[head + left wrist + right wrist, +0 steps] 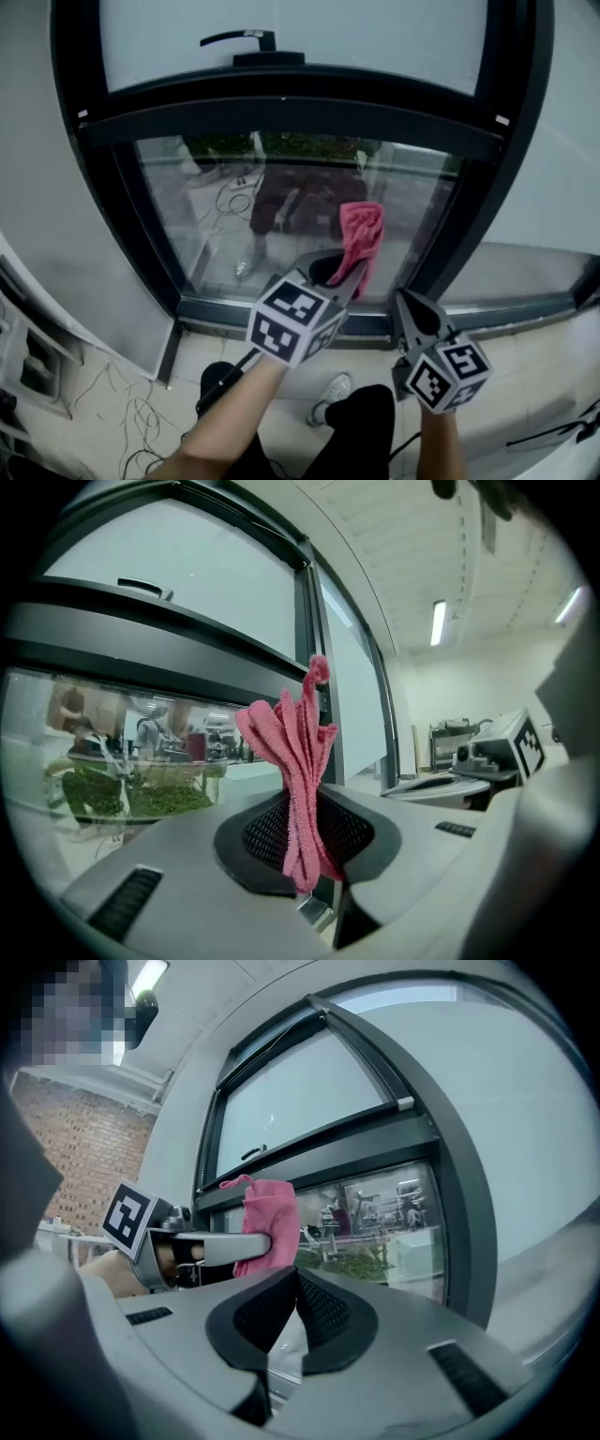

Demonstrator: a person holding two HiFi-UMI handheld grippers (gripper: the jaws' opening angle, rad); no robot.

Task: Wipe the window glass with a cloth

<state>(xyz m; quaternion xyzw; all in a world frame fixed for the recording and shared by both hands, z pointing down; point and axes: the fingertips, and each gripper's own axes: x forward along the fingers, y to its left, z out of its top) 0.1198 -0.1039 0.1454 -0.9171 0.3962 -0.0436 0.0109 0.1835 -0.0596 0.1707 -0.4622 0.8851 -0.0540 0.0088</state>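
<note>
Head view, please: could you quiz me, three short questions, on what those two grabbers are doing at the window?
1. True or false: the right gripper is shut with nothing in it.
2. Fill in: the left gripper clamps a pink ____.
3. The black window handle sits: A above the clear pane, B below it, C level with it.
Key: 1 true. 2 cloth. 3 A.

cloth (295, 761) lower end buried between left tool (307, 855) jaws, window frame (281, 112) cropped above
</note>
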